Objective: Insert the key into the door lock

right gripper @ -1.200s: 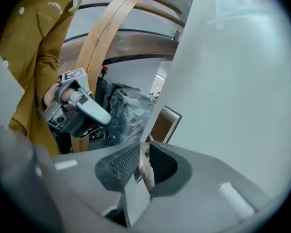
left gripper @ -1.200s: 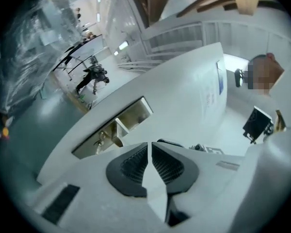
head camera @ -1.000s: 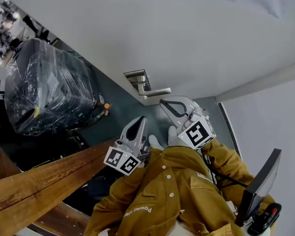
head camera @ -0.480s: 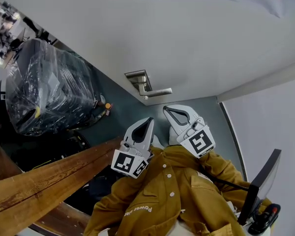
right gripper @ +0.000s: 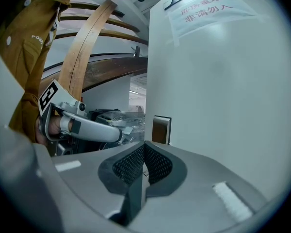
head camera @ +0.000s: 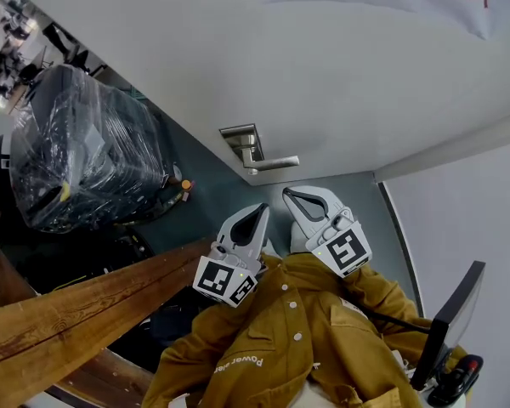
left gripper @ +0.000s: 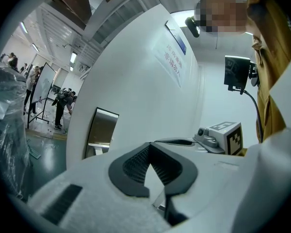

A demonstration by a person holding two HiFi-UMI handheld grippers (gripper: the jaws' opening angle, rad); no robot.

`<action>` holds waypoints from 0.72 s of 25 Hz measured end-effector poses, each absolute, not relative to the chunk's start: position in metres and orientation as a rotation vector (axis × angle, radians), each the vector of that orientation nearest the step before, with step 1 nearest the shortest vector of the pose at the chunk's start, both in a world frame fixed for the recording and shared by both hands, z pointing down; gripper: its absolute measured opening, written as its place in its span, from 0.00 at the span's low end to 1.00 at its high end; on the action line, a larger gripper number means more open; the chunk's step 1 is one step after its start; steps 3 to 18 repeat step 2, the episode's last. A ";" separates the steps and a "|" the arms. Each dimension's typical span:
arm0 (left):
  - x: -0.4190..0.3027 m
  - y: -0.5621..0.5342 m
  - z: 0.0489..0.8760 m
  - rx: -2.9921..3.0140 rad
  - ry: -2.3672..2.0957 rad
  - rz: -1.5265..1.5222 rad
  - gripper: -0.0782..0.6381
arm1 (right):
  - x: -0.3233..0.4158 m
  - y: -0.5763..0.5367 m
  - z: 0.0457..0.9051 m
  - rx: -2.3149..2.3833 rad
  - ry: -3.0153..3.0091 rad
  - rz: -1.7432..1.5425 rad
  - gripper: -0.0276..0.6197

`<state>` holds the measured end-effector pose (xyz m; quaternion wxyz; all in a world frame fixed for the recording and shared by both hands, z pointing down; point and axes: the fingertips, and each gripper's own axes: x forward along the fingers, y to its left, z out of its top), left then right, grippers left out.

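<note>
The steel lock plate (head camera: 240,140) with its lever handle (head camera: 274,162) sits on the white door (head camera: 323,66). Both grippers hover just short of it. My left gripper (head camera: 262,207) points at the door's edge below the handle, and its jaws meet at the tips (left gripper: 149,145). My right gripper (head camera: 286,194) is beside it, right under the lever, shut (right gripper: 144,143). A tiny metal glint shows low between the right pads (right gripper: 136,164); I cannot tell whether it is the key. The plate (left gripper: 101,130) appears ahead in the left gripper view, and the same plate (right gripper: 161,129) ahead in the right gripper view.
A large bundle wrapped in plastic film (head camera: 76,151) stands left of the door on the dark floor (head camera: 204,202). A curved wooden beam (head camera: 76,313) crosses the lower left. A paper notice (right gripper: 208,8) hangs high on the door. People stand far off (left gripper: 63,106).
Both grippers have rolled a little about their own axes. The left one has drifted slightly right, closer to the right one. Neither has opened.
</note>
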<state>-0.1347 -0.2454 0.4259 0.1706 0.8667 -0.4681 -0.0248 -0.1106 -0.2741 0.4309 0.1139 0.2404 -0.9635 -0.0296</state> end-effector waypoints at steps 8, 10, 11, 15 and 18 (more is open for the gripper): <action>-0.137 -0.242 0.425 2.458 -1.318 -0.077 0.11 | -0.113 -0.270 0.429 0.707 -2.825 -0.086 0.05; -0.137 -0.242 0.425 2.458 -1.318 -0.077 0.11 | -0.113 -0.270 0.429 0.707 -2.825 -0.086 0.05; -0.137 -0.242 0.425 2.458 -1.318 -0.077 0.11 | -0.113 -0.270 0.429 0.707 -2.825 -0.086 0.05; -0.137 -0.242 0.425 2.458 -1.318 -0.077 0.11 | -0.113 -0.270 0.429 0.707 -2.825 -0.086 0.05; -0.137 -0.242 0.425 2.458 -1.318 -0.077 0.11 | -0.113 -0.270 0.429 0.707 -2.825 -0.086 0.05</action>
